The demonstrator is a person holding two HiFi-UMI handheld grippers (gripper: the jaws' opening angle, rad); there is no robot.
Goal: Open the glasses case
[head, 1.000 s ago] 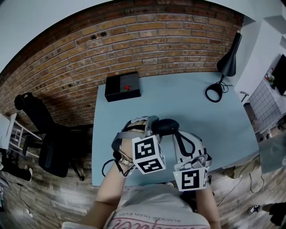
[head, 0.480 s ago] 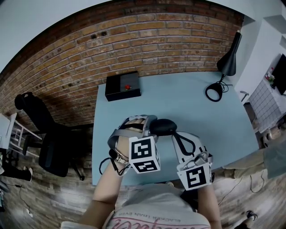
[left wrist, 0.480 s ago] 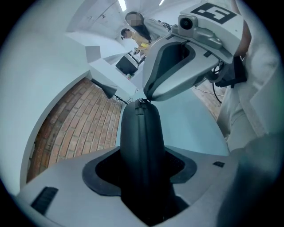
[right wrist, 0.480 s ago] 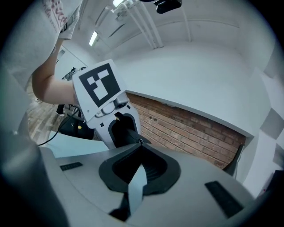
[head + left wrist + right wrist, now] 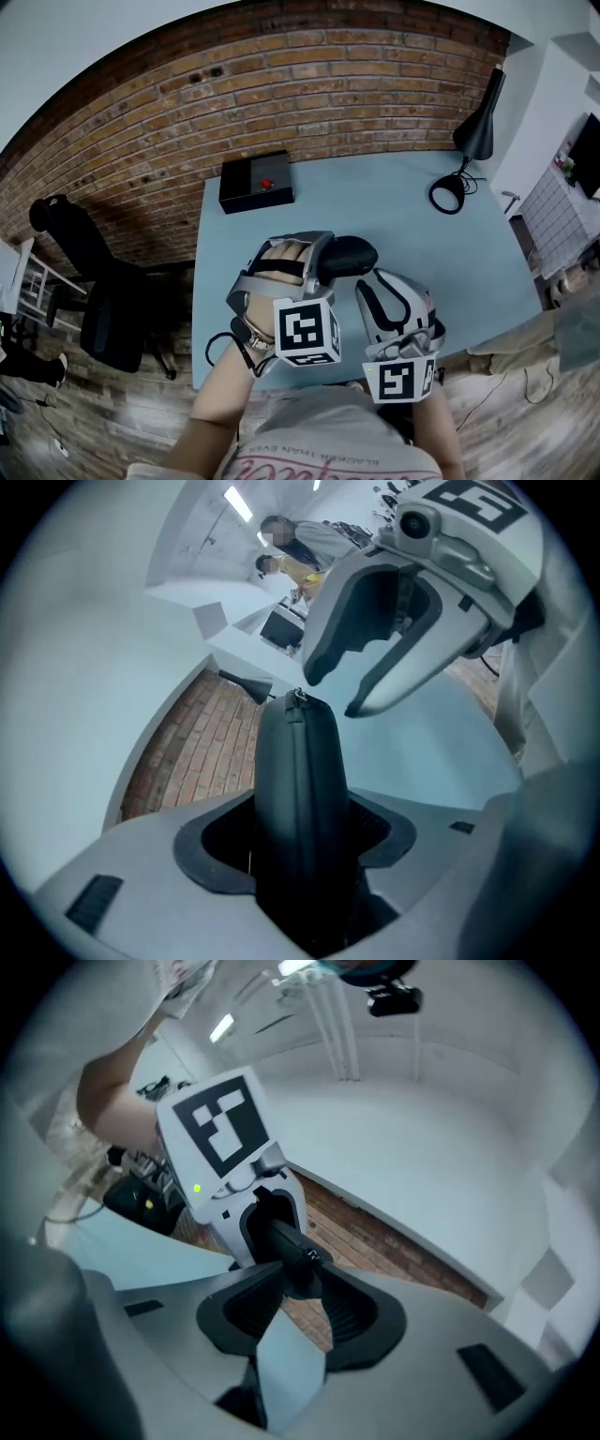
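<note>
The black zipped glasses case (image 5: pixel 351 255) is held off the blue table (image 5: pixel 441 244), with my left gripper (image 5: pixel 319 261) shut on its body. In the left gripper view the case (image 5: pixel 298 789) stands edge-on between the jaws, its zipper pull (image 5: pixel 298 697) at the far tip. My right gripper (image 5: pixel 382 281) sits just right of and below that tip. Its jaws have just been opening. In the right gripper view the case's zipper end (image 5: pixel 298 1258) lies at the tips of the right gripper (image 5: pixel 298 1286), and the pads are not pressing on it.
A black box (image 5: pixel 257 182) with a red button sits at the table's far left corner. A black desk lamp (image 5: pixel 479 120) and its coiled cable (image 5: pixel 448 195) stand at the far right. An office chair (image 5: pixel 105 305) is left of the table.
The left gripper has rolled and lifted the case a little away from the right gripper. The right gripper's jaws, shut at the case's tip before, now stand apart.
</note>
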